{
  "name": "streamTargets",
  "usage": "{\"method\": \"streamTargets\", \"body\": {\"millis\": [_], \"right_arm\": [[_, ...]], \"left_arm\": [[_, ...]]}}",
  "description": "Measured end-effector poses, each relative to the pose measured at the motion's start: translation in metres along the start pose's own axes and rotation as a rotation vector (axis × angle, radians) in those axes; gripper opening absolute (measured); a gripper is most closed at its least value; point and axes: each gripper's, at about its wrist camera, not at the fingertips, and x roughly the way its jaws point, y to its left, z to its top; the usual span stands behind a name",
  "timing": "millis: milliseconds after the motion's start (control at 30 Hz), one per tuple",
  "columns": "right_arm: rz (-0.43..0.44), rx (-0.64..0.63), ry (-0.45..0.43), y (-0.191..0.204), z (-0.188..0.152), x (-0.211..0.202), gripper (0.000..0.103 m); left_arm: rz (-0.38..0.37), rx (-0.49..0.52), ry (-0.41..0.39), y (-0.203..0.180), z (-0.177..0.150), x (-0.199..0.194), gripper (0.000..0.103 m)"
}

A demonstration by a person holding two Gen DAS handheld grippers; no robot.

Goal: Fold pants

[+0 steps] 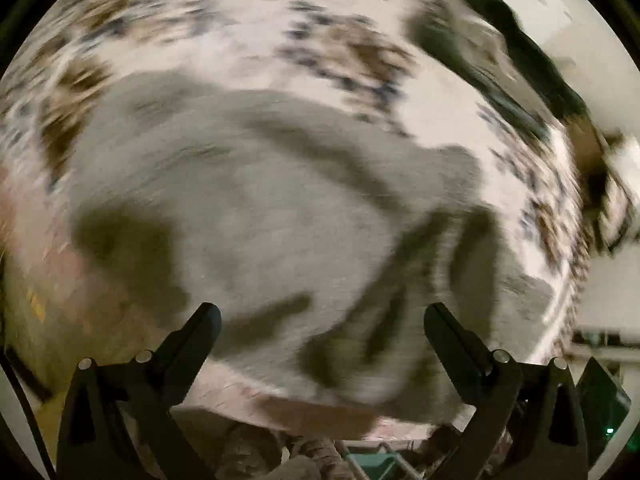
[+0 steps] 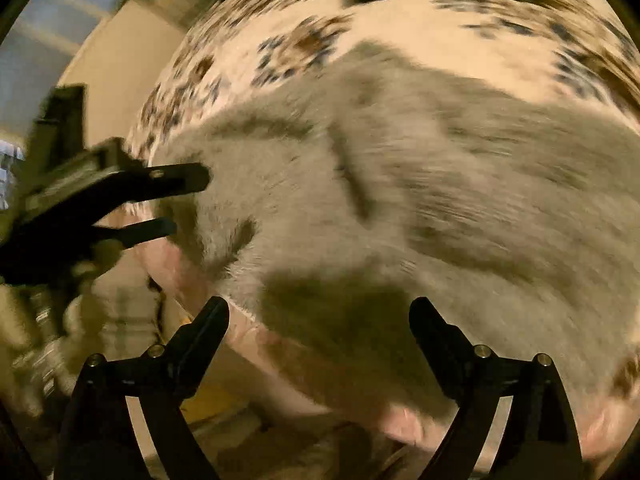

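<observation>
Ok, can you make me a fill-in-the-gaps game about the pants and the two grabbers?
1. The pants are the colour ____.
2. The pants lie on a cloth with a ____ pattern.
3. The jaws of the right gripper stand ____, with nothing gripped.
4. In the right wrist view, the left gripper is at the ____ edge of the pants.

Missing words: grey; spotted; open; left

Motion blur smears the grey pants (image 1: 260,208) and patterned cover (image 1: 320,12); folds unreadable.
</observation>
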Motion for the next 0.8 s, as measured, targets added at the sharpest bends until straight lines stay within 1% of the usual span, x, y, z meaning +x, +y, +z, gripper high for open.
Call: {"method": "streamTargets", "body": {"millis": [33,67,133,167,200,233,267,300,367,400,433,467,533,600,633,667,700,733,800], "right_arm": [[0.005,0.034,-0.005,0.000,-0.003,-0.010,0.093],[0.001,0.091,-0.021,-0.013,-0.007,-0.024,0.094],[-0.017,0.202,-0.047,-0.044,-0.005,-0.047,0.094],[-0.035,0.238,-0.056,-0.056,-0.006,-0.056,0.094],[-0.082,0.284,-0.070,-0.072,-0.007,-0.064,0.094],[-0.109,0.314,-0.075,-0.086,-0.007,-0.067,0.094],[-0.122,0.349,-0.074,-0.099,-0.006,-0.069,0.094],[-0.131,0.387,-0.070,-0.111,-0.005,-0.070,0.094],[-0.115,0.441,-0.057,-0.132,-0.002,-0.064,0.094],[-0.113,0.460,-0.048,-0.141,-0.001,-0.059,0.094],[-0.110,0.483,-0.035,-0.150,0.000,-0.052,0.094],[-0.086,0.508,-0.026,-0.158,0.000,-0.048,0.094],[-0.053,0.539,-0.019,-0.169,0.001,-0.045,0.094],[-0.054,0.537,-0.007,-0.174,0.005,-0.039,0.094],[-0.052,0.536,-0.003,-0.176,0.006,-0.037,0.093],[-0.039,0.540,0.003,-0.178,0.008,-0.032,0.094],[-0.039,0.550,0.014,-0.181,0.009,-0.028,0.094],[-0.041,0.561,0.018,-0.183,0.014,-0.020,0.094],[-0.036,0.589,0.003,-0.189,0.016,-0.020,0.093]], "left_arm": [[-0.024,0.046,0.019,-0.012,0.003,0.007,0.103],[-0.040,0.112,0.042,-0.029,0.008,0.019,0.103],[-0.016,0.208,0.071,-0.049,0.011,0.040,0.103],[-0.001,0.257,0.109,-0.060,0.012,0.057,0.103],[0.021,0.272,0.147,-0.067,0.013,0.069,0.103],[0.014,0.267,0.172,-0.072,0.015,0.077,0.103],[-0.018,0.261,0.176,-0.077,0.017,0.080,0.103],[-0.028,0.259,0.175,-0.079,0.016,0.078,0.103],[-0.032,0.264,0.184,-0.085,0.016,0.083,0.103],[-0.056,0.250,0.199,-0.086,0.015,0.085,0.103],[-0.106,0.213,0.210,-0.080,0.011,0.079,0.102],[-0.163,0.164,0.208,-0.073,0.010,0.071,0.102],[-0.229,0.108,0.164,-0.062,0.010,0.047,0.102],[-0.247,0.081,0.126,-0.056,0.011,0.026,0.102],[-0.261,0.073,0.121,-0.056,0.011,0.020,0.102],[-0.269,0.088,0.129,-0.060,0.012,0.018,0.102],[-0.258,0.110,0.132,-0.064,0.013,0.022,0.102],[-0.218,0.150,0.131,-0.073,0.012,0.029,0.102],[-0.116,0.272,0.145,-0.092,0.009,0.055,0.102]]}}
